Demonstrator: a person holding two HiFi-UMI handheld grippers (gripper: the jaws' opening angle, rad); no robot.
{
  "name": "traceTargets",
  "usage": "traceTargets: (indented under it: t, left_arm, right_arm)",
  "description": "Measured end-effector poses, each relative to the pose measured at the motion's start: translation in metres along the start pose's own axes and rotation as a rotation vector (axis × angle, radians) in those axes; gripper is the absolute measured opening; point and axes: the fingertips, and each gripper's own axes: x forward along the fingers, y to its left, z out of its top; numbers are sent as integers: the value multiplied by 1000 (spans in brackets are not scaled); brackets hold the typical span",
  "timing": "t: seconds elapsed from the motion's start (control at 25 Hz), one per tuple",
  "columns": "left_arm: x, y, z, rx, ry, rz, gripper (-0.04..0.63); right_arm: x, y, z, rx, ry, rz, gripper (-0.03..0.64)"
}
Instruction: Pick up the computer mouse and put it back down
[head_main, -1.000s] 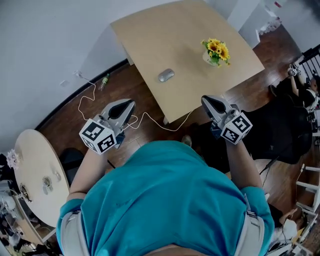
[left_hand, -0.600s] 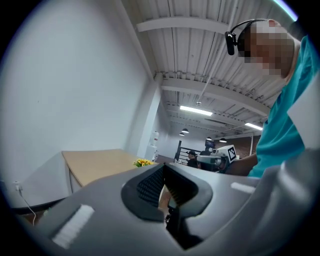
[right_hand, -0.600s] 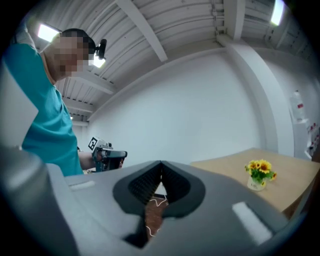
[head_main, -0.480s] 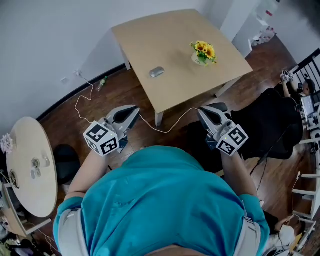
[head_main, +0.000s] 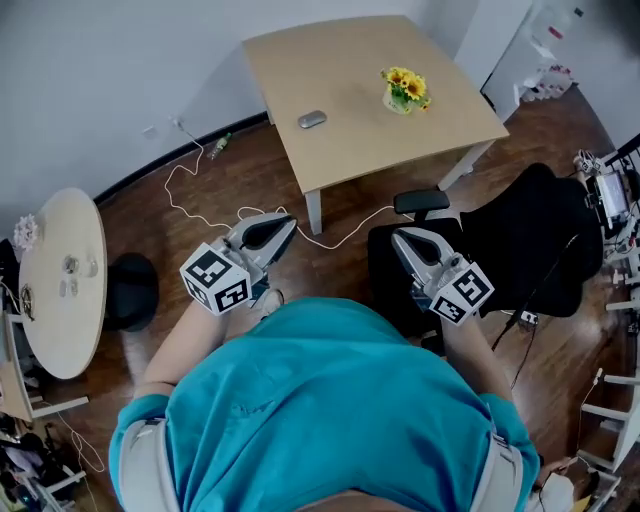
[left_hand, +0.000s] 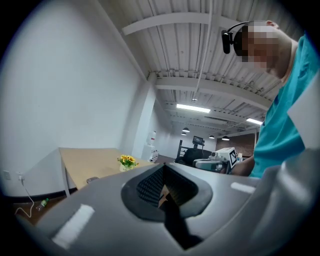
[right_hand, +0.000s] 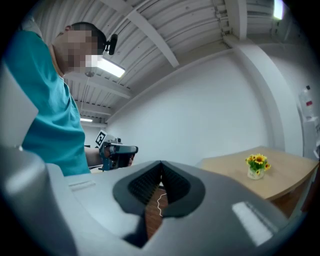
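Computer mouse (head_main: 312, 119) lies flat on the light wooden table (head_main: 350, 60), toward the near-left part of the top. It sits alone, with bare wood all round it, well apart from the small vase of yellow flowers (head_main: 404, 90) to its right. In the left gripper view it is only a small grey bump on the tabletop (left_hand: 92, 179).

Handling (judged from shape and finish only): the mouse looks like a light, rigid plastic shell with a smooth, rounded back. It should not deform under the pads, but the domed top is likely to be slippery. Do not pinch it from above across the crown. Take hold across its two long flanks, low on the body, near the middle of its length, so that it stays level when lifted. No cord can be made out on it at this range.

Gripper state: the left gripper (head_main: 283, 224) has its jaws pressed together with nothing between them. The right gripper (head_main: 404, 240) is likewise closed and empty. Both are held level in front of the person's chest, over the dark wooden floor, well apart from the table.

Whichever gripper is used must be opened before approach.
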Motion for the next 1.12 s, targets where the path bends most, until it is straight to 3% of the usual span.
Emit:
traceTargets:
  t: [0.36,0.6,1.12]
  left_arm:
    - [-69,17,1,53,-20,40,5]
    - [-104,37,-6,35,-17,58,6]
    - [-105,40,-5,24,-28,59,6]
  right_arm:
    - [22,42,-12,34,-20,-46,2]
    - [48,55,-15,65,-27,-63,0]
    - [60,55,-7,26,5,-24,0]
